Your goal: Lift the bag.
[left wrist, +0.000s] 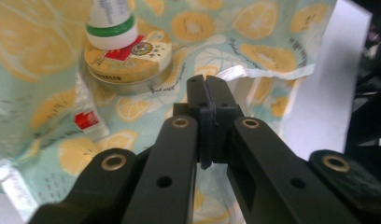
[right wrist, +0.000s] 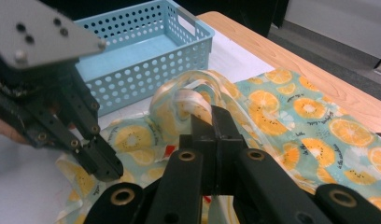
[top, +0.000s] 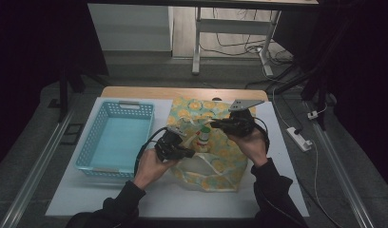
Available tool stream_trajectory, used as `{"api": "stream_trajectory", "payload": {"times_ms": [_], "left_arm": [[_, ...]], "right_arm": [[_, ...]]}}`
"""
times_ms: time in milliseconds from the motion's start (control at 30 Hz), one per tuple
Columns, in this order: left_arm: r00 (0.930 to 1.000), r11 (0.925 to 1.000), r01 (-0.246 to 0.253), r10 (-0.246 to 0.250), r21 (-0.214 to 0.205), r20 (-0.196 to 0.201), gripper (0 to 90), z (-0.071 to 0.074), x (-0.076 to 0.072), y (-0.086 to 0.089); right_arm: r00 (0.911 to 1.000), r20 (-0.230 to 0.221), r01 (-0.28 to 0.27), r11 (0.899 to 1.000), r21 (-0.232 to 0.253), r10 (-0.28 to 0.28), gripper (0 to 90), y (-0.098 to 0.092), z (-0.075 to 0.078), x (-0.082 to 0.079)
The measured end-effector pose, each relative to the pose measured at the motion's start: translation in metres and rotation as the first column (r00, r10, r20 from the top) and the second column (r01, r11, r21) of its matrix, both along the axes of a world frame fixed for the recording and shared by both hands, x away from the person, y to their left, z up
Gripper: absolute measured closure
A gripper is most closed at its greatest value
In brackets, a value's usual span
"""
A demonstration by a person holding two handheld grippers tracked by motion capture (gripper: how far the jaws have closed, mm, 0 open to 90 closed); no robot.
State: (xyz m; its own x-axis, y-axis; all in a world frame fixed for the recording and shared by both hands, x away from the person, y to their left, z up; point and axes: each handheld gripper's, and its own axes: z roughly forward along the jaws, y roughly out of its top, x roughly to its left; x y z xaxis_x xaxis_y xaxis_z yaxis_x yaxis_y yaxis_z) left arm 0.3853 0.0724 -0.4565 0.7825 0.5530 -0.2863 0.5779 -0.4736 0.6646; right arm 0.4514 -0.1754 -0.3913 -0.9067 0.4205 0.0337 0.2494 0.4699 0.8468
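High view: both jaws clenched at fruit-print bag (top: 216,156); bottle (top: 204,137) half hidden, label unreadable.

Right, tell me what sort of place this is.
Probably a lab or workshop set up for recording: a white-topped table, bare desk frames behind, loose cables and a power strip on the floor.

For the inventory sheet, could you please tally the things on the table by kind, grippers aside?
Blue perforated basket: 1
Orange-print bag: 1
White bottle with green band: 1
Round flat tin: 1
Total: 4
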Motion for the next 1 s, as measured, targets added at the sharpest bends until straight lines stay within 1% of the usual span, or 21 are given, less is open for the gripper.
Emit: {"api": "stream_trajectory", "payload": {"times_ms": [200, 333, 533, 700, 733, 867, 1000], "left_arm": [[0.9998, 0.9998, 0.005, -0.004, -0.022, 0.020, 90.0, 0.020, 0.003, 0.003], [0.9998, 0.9980, 0.013, -0.012, -0.061, 0.018, 90.0, 0.031, 0.006, 0.007], [0.9997, 0.9960, 0.013, -0.011, -0.088, 0.020, 90.0, 0.047, 0.011, 0.013], [0.9997, 0.9917, 0.017, -0.015, -0.127, 0.021, 90.0, 0.063, 0.016, 0.019], [0.9995, 0.9915, 0.021, -0.017, -0.129, 0.026, 90.0, 0.066, 0.017, 0.021], [0.9993, 0.9871, 0.023, -0.018, -0.159, 0.033, 90.0, 0.078, 0.018, 0.026], [0.9987, 0.9841, 0.026, -0.018, -0.176, 0.048, 90.0, 0.092, 0.020, 0.031]], "right_arm": [[1.0000, -0.006, -0.007, 1.000, 0.011, 0.007, 90.0, -0.002, 0.008, 0.000], [0.9998, -0.004, -0.017, 1.000, 0.012, 0.017, 90.0, 0.000, 0.015, -0.002], [0.9994, -0.002, -0.035, 0.999, 0.009, 0.035, 90.0, 0.004, 0.023, -0.004], [0.9987, -0.008, -0.049, 0.999, 0.016, 0.049, 90.0, 0.006, 0.028, -0.005], [0.9986, -0.008, -0.052, 0.999, 0.017, 0.052, 90.0, 0.007, 0.030, -0.005], [0.9981, -0.007, -0.061, 0.998, 0.026, 0.061, 90.0, 0.007, 0.036, -0.006], [0.9975, -0.003, -0.070, 0.997, 0.033, 0.070, 90.0, 0.009, 0.042, -0.006]]}}
